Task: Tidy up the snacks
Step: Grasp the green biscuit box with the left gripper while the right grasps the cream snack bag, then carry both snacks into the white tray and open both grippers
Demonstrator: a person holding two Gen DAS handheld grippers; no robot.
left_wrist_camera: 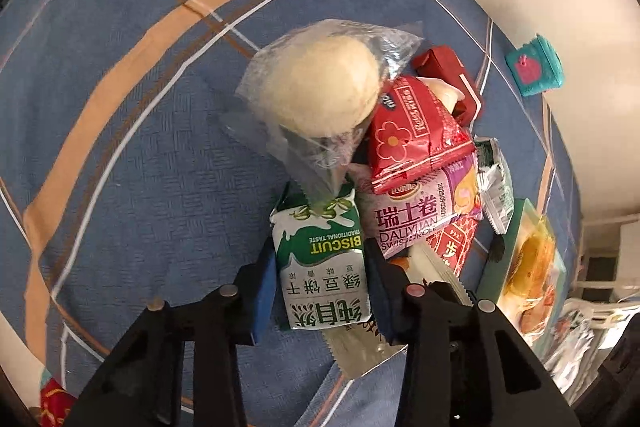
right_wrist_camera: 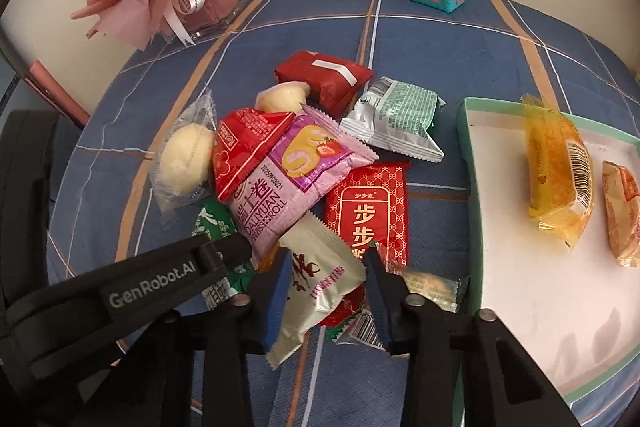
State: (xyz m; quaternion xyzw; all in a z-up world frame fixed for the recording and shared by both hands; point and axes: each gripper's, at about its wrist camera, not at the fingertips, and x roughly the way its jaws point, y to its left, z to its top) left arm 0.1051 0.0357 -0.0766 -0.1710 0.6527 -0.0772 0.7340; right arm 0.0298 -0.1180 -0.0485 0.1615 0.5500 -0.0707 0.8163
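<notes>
Snacks lie heaped on the blue plaid counter (right_wrist_camera: 440, 39). Left gripper (left_wrist_camera: 322, 281) has its jaws clamped on the green biscuit packet (left_wrist_camera: 320, 259); right gripper (right_wrist_camera: 326, 287) has its jaws closing around a cream sachet (right_wrist_camera: 316, 283). A mint-rimmed tray (right_wrist_camera: 472, 187) beside the heap holds two pastries.

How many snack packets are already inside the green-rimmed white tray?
2. An orange-yellow packet lies near the tray's far side, and a paler orange packet sits just right of it, cut off by the picture edge. More could lie beyond that edge.
</notes>
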